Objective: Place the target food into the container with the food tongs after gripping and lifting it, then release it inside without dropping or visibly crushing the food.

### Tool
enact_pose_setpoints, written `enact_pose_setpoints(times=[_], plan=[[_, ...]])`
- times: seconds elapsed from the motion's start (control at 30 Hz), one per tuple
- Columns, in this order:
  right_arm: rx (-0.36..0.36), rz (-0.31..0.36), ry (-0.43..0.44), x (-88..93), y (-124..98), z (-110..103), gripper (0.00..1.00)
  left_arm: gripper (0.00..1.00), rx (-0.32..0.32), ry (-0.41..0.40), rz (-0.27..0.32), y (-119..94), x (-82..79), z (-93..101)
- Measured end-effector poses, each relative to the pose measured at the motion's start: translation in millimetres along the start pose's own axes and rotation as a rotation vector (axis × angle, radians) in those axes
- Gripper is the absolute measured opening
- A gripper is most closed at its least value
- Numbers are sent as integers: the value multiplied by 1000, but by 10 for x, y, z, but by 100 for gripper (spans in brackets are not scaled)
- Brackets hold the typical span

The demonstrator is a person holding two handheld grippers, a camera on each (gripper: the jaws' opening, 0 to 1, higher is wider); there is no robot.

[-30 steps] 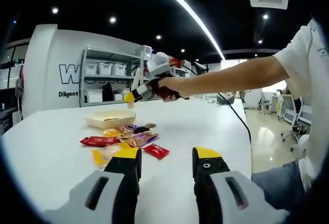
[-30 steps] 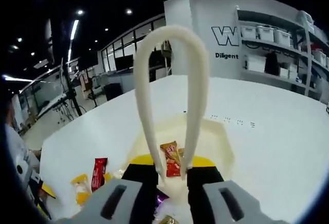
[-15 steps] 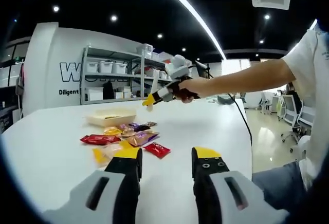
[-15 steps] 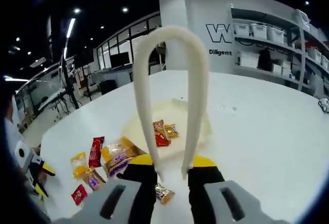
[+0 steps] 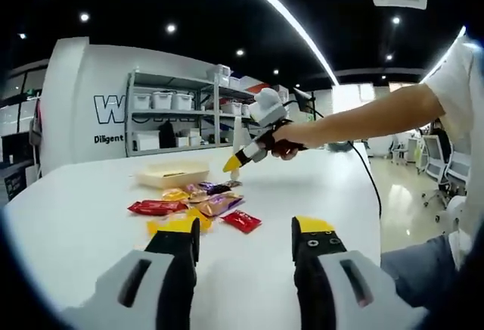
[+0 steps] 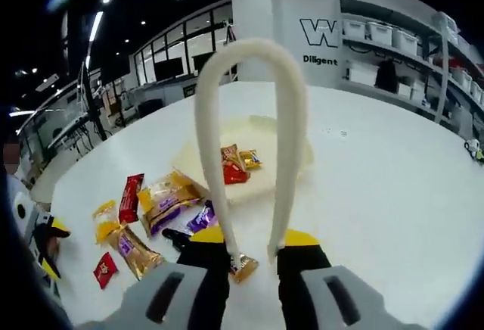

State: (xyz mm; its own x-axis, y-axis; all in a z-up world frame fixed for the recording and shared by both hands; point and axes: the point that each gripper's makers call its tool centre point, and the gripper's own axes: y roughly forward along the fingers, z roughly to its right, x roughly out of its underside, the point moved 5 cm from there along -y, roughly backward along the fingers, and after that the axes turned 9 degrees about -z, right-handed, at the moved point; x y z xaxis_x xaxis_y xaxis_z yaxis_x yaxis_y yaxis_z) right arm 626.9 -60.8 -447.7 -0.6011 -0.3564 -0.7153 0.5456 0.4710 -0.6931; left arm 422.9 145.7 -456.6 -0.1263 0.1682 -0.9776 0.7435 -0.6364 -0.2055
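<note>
A shallow beige container stands on the white table, with loose snack packets in front of it. In the right gripper view the container holds a red and a gold packet. My right gripper is shut on the white food tongs, whose tips stand apart and hold nothing. A gold packet lies just under the tips, and several packets lie to the left. In the left gripper view the right gripper hovers above the packets. My left gripper is open, low over the table.
A person's hand and bare arm reach in from the right, and a black cable trails from them. Shelves with white bins stand behind the table. A red packet lies nearest my left gripper. Open table stretches right of the container.
The tongs let a red packet go into the container. The right gripper then drew back and came down over the loose packets. The left gripper barely moved.
</note>
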Motion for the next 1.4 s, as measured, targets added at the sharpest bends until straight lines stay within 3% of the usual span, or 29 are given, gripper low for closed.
enact_pose_setpoints(times=[0.07,0.37,0.53,0.6,0.77,0.9,1.07,1.33,1.4], plan=[[-6,-6,1,54,-44,-31,17,57,4,-15,7,-7,-4,5],[-56,-25,-7,202,-214,-203,18,55,39,-18,-8,-1,15,58],[-51,-4,19,186,-235,-254,19,52,53,-11,-17,-2,23,82],[-67,8,71,178,-196,-291,19,51,54,-11,-16,-5,21,85],[12,4,62,207,-117,-306,20,49,54,-9,-27,0,32,86],[-17,22,125,169,-93,-335,21,47,74,-18,-29,-2,36,100],[19,20,163,140,-27,-266,21,47,85,-20,-28,-7,35,108],[72,-12,15,168,8,-253,15,45,87,-11,-27,-9,34,114],[59,-22,52,205,-29,-259,12,45,87,-9,-30,-8,38,115]])
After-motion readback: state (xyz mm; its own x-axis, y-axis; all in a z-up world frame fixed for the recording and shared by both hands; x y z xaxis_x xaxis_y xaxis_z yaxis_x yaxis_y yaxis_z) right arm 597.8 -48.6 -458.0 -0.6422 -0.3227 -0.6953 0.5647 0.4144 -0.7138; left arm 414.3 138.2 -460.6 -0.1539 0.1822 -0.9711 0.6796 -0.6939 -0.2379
